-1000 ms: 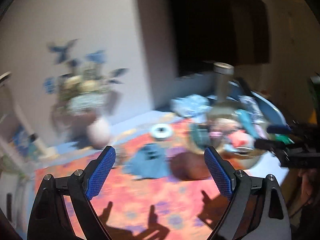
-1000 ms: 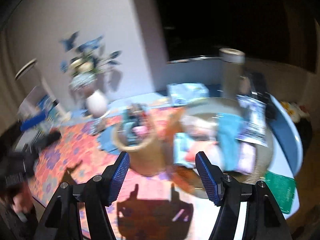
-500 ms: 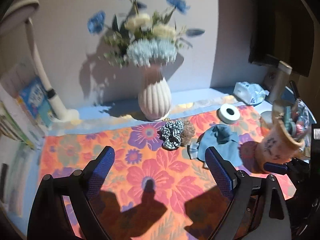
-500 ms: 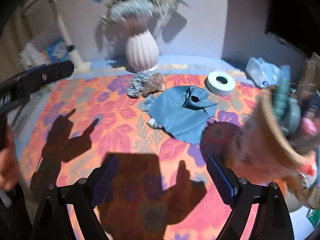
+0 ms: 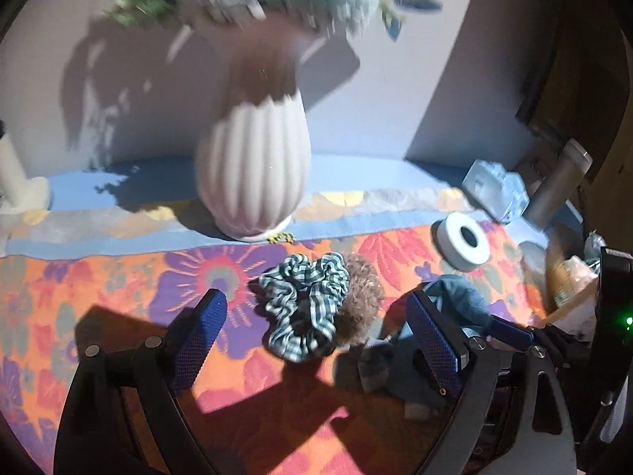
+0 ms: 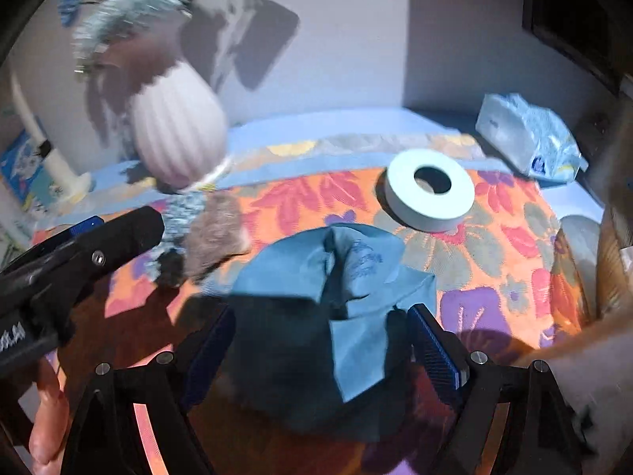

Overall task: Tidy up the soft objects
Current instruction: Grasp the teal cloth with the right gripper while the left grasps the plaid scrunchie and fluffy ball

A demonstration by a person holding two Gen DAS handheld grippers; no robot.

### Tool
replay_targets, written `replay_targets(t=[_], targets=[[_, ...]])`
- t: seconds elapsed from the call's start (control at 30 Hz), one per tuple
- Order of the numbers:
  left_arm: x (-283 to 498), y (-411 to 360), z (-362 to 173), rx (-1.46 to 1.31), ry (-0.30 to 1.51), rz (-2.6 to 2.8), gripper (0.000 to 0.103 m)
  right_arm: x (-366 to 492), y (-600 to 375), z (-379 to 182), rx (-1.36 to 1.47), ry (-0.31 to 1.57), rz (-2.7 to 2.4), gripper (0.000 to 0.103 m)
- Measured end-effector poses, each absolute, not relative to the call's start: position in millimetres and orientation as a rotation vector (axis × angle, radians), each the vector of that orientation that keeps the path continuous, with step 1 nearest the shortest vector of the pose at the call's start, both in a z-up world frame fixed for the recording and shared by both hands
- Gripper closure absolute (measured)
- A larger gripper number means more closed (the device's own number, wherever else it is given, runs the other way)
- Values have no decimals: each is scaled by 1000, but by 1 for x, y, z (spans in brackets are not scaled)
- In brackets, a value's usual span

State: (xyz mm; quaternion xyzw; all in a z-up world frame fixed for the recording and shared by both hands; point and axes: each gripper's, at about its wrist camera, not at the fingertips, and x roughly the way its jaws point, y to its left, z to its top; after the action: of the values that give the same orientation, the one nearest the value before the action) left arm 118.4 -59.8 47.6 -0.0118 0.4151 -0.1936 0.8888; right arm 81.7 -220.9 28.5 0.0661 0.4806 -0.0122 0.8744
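Observation:
A green-and-white checked scrunchie [image 5: 306, 303] lies on the floral cloth, touching a brown fuzzy scrunchie [image 5: 362, 304] on its right. My left gripper [image 5: 316, 340] is open, its jaws either side of the pair, just short of them. A crumpled blue cloth [image 6: 336, 297] lies to the right; my right gripper [image 6: 322, 350] is open with its jaws around the cloth's near part. The scrunchies show blurred in the right wrist view [image 6: 209, 233]. The blue cloth shows partly in the left wrist view [image 5: 455, 301].
A ribbed white vase [image 5: 253, 174] with flowers stands just behind the scrunchies. A white tape roll [image 6: 429, 190], a blue tissue pack [image 6: 530, 138] and a metal flask [image 5: 558, 186] sit at the back right. A woven basket [image 6: 611, 261] stands at the right edge.
Both grippers have moved forward and down: the left closer to the scrunchies and vase, the right up to the blue cloth, which now lies between its jaws.

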Motion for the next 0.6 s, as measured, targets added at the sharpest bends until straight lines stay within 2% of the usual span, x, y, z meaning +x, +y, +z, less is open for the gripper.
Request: replay_targets(t=[0.1, 0.13, 0.17, 0.2, 0.23, 0.3, 0.37, 0.4, 0.5, 0.53, 0.6], targets=[[132, -72, 33, 13, 914, -393, 13, 91, -228, 24, 173, 986, -7, 17], [135, -75, 29, 17, 928, -391, 16, 94, -228, 24, 170, 983, 3, 18], [138, -77, 24, 19, 943, -390, 25, 96, -228, 24, 168, 981, 14, 23], [140, -77, 20, 1, 960, -413, 27, 97, -228, 25, 168, 972, 24, 35], [140, -76, 18, -20, 964, -431, 35, 97, -228, 26, 162, 965, 30, 41], [140, -75, 19, -42, 961, -464, 47, 98, -226, 27, 140, 959, 36, 72], [136, -76, 23, -34, 947, -472, 61, 96, -227, 26, 144, 954, 39, 80], [134, -77, 26, -27, 934, -471, 65, 94, -230, 27, 163, 943, 44, 89], [124, -73, 37, -29, 900, -458, 81, 84, -238, 35, 235, 906, 87, 96], [122, -69, 40, -37, 898, -455, 91, 78, -237, 42, 247, 884, 106, 96], [112, -58, 50, -65, 877, -452, 91, 66, -234, 55, 247, 840, 140, 97]])
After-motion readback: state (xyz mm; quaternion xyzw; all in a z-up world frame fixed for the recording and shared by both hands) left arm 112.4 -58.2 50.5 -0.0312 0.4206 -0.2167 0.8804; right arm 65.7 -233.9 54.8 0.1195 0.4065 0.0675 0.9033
